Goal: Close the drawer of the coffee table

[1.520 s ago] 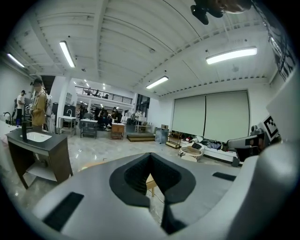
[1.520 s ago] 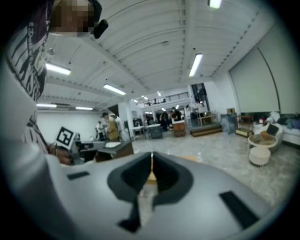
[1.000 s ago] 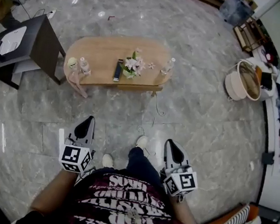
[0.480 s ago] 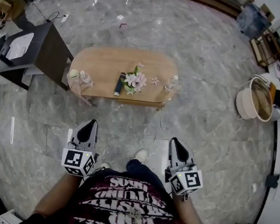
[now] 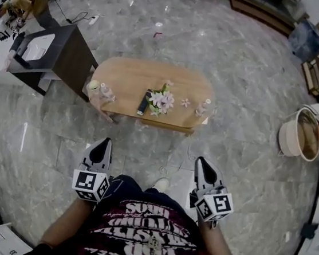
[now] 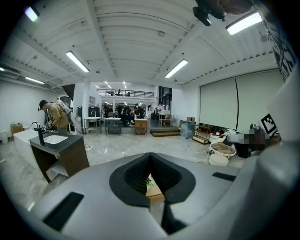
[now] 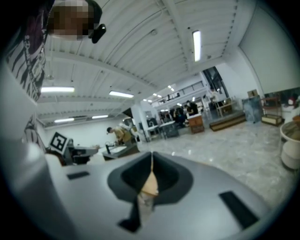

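The oval light-wood coffee table (image 5: 137,75) had slid nearer and lower in the head view than a second back, as the person walked up. The left hand-held gripper (image 5: 106,142) and the right hand-held gripper (image 5: 200,160) were both clamped shut and empty, well short of it. Its drawer (image 5: 168,125) seemed to jut from the near edge. It was untouched, so the whole push remained.

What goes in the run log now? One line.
phase: facing coffee table, apart from it | left gripper: shut, empty | right gripper: shut, empty | contact: none
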